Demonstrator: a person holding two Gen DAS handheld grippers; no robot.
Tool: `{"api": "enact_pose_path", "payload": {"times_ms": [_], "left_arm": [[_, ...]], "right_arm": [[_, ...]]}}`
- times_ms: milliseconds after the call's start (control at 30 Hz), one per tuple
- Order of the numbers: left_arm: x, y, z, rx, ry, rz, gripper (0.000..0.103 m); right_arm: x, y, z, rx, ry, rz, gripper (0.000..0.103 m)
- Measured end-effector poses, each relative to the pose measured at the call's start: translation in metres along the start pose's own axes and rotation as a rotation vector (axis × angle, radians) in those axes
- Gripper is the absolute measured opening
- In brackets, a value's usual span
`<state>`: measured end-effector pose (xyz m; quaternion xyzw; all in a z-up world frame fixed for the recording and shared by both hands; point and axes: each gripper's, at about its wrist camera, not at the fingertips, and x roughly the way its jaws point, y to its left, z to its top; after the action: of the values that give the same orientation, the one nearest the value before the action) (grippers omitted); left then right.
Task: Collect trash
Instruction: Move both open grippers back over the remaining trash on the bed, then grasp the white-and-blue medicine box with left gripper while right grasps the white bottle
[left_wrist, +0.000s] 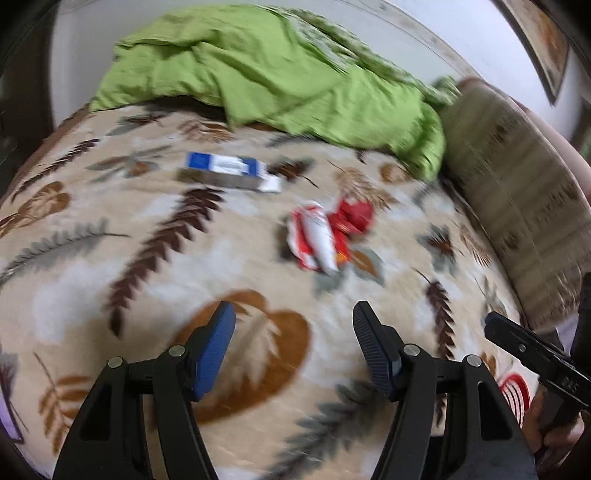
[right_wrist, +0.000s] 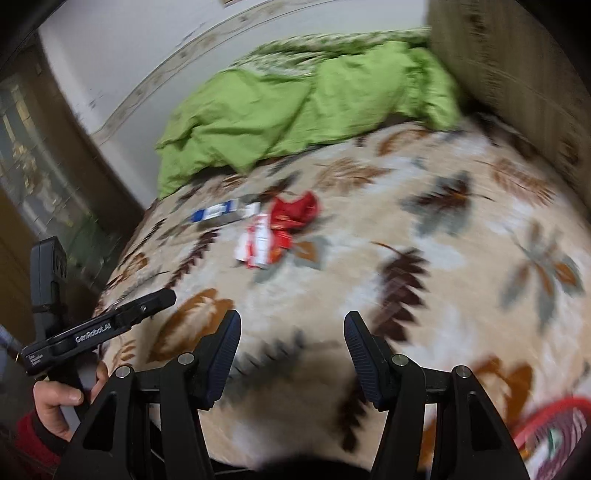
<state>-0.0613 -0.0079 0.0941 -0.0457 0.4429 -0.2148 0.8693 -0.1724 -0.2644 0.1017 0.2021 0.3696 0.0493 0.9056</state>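
A blue and white box (left_wrist: 227, 171) lies on the leaf-patterned bed cover (left_wrist: 147, 240). To its right lie crumpled red and white wrappers (left_wrist: 327, 234). The box (right_wrist: 221, 213) and the wrappers (right_wrist: 279, 230) also show in the right wrist view, in the middle distance. My left gripper (left_wrist: 293, 325) is open and empty, above the cover, short of the wrappers. My right gripper (right_wrist: 291, 334) is open and empty, also well short of them. Each view shows the other gripper at its edge: the right one (left_wrist: 535, 358) and the left one (right_wrist: 110, 325).
A rumpled green blanket (left_wrist: 266, 70) lies at the far side of the bed. A brown patterned cushion (left_wrist: 517, 184) stands along the right. A red rimmed object (right_wrist: 554, 424) sits at the near right. A white wall (right_wrist: 129, 55) is behind; a dark cabinet (right_wrist: 33, 155) stands left.
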Motion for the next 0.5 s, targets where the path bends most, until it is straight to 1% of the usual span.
{"api": "enact_pose_path", "payload": {"times_ms": [100,200,267,333,433,500], "left_arm": [[-0.001,0.016,0.006,-0.023,-0.013,0.011,0.065],[0.003,0.029,0.014,-0.011,-0.027,0.040,0.065],[0.006,0.036,0.023,-0.003,-0.039,0.058,0.065],[0.009,0.043,0.033,0.005,-0.051,0.068,0.065],[0.015,0.052,0.054,0.027,-0.067,0.075,0.065],[0.022,0.056,0.071,0.038,-0.077,0.086,0.065]], "right_arm": [[0.037,0.015,0.024,-0.024,0.028,0.023,0.057],[0.069,0.025,0.042,-0.045,0.061,0.023,0.051],[0.097,0.031,0.054,-0.058,0.092,0.028,0.043],[0.122,0.035,0.062,-0.069,0.120,0.014,0.041],[0.157,0.038,0.072,-0.072,0.146,-0.001,0.040],[0.177,0.038,0.078,-0.082,0.164,-0.026,0.040]]}}
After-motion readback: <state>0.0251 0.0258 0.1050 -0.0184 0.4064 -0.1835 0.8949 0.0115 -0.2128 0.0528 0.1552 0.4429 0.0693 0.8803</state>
